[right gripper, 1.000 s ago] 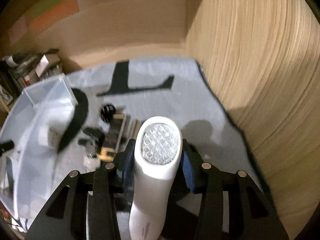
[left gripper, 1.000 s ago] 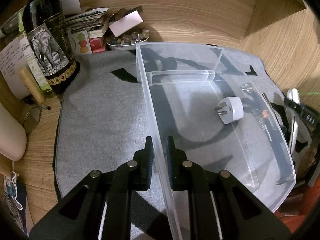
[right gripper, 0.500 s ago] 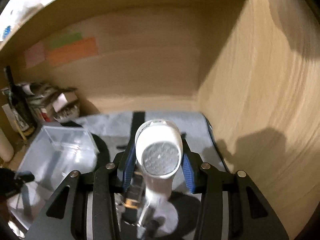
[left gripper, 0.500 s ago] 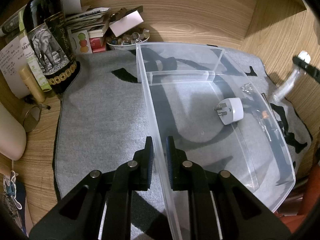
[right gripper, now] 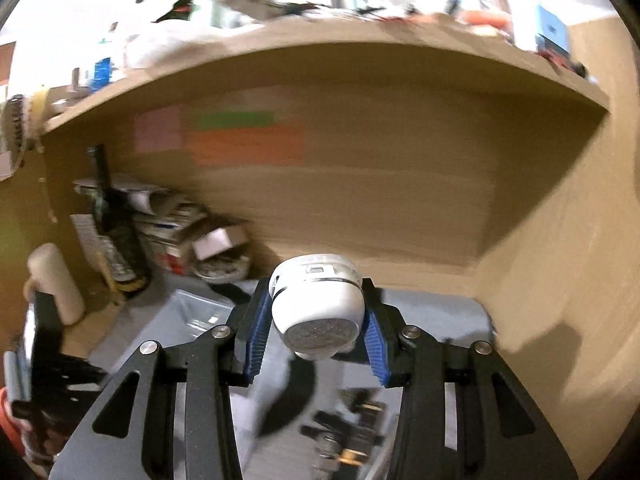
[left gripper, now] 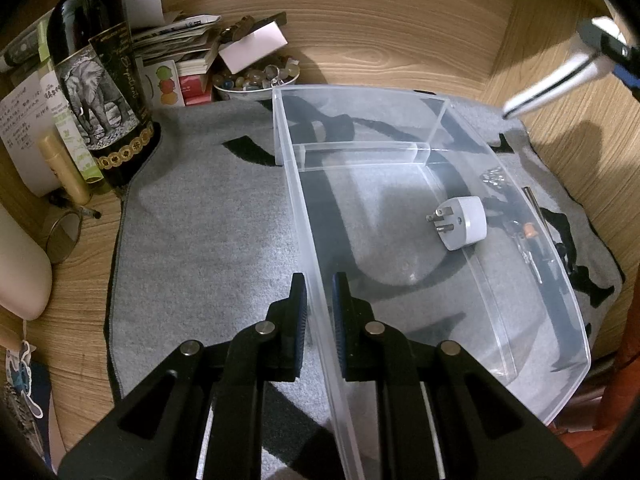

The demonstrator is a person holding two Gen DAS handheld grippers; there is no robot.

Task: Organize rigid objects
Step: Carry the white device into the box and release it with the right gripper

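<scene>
On the wooden worktop point(left gripper: 80, 300), as the left wrist camera shows it, a grey mat point(left gripper: 208, 240) lies under a clear plastic bin point(left gripper: 520, 248). The left gripper point(left gripper: 319, 300) has its fingers point(left gripper: 299, 304) clamped on the bin's near side wall, one finger outside and one inside. A low clear divider crosses the bin towards its far end. A white plug adapter point(left gripper: 464, 222) lies on the bin's floor in the larger compartment, prongs pointing left. Small metal pieces lie on the mat beyond the bin's right wall, seen through the plastic and too unclear to name. At the left edge of the mat stands a dark bottle point(left gripper: 104, 92) with an elephant label, and behind it are stacked papers and a bowl of pebbles point(left gripper: 256, 80). At the upper right, a white handheld device point(left gripper: 556, 84) hangs in the air above the mat, held at its top end.

From the right wrist camera, blurred, the right gripper point(right gripper: 316, 334) has its blue-padded fingers point(right gripper: 256, 336) closed on that white device point(right gripper: 320, 300), its round, textured face turned to the camera. Below and left of it is the clear bin point(right gripper: 192, 320), with the dark bottle point(right gripper: 116, 240) beyond. Dark small items lie on the mat point(right gripper: 440, 320) beneath the fingers.
</scene>
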